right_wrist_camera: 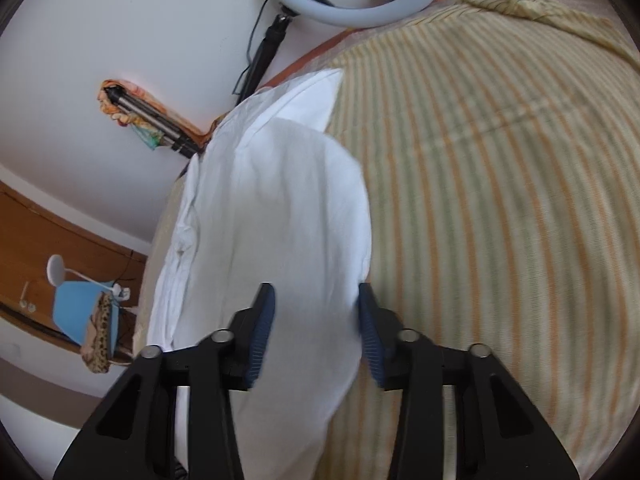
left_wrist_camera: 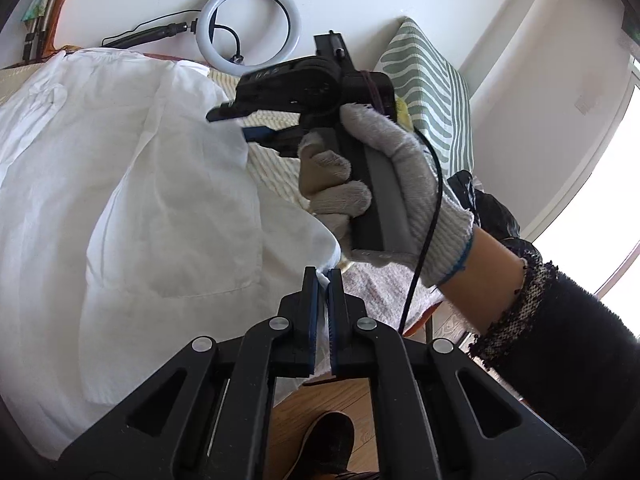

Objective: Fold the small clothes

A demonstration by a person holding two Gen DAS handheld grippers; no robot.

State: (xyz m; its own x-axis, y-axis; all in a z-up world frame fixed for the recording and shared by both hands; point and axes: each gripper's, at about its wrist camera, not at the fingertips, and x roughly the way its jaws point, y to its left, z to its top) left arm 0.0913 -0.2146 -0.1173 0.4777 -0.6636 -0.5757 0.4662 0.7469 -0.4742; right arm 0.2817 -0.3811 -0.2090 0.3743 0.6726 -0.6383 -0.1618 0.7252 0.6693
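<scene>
A white shirt [left_wrist_camera: 140,180] lies spread on the striped bed cover [right_wrist_camera: 480,200]. In the left wrist view my left gripper [left_wrist_camera: 323,274] is shut on the shirt's near edge, with a pinch of white cloth showing between the blue pads. A gloved hand [left_wrist_camera: 384,168] holds my right gripper [left_wrist_camera: 228,125] further along the same edge. In the right wrist view the right gripper [right_wrist_camera: 312,292] has its jaws apart. A fold of the white shirt [right_wrist_camera: 272,200] runs between them, and the pads [right_wrist_camera: 262,320] do not press on it.
A ring light [left_wrist_camera: 250,24] on a stand leans at the wall behind the bed. A green striped pillow [left_wrist_camera: 432,88] stands at the right. A grey cloth [left_wrist_camera: 384,284] lies at the bed's edge above the wooden floor [left_wrist_camera: 316,404]. A shoe [left_wrist_camera: 328,440] is below.
</scene>
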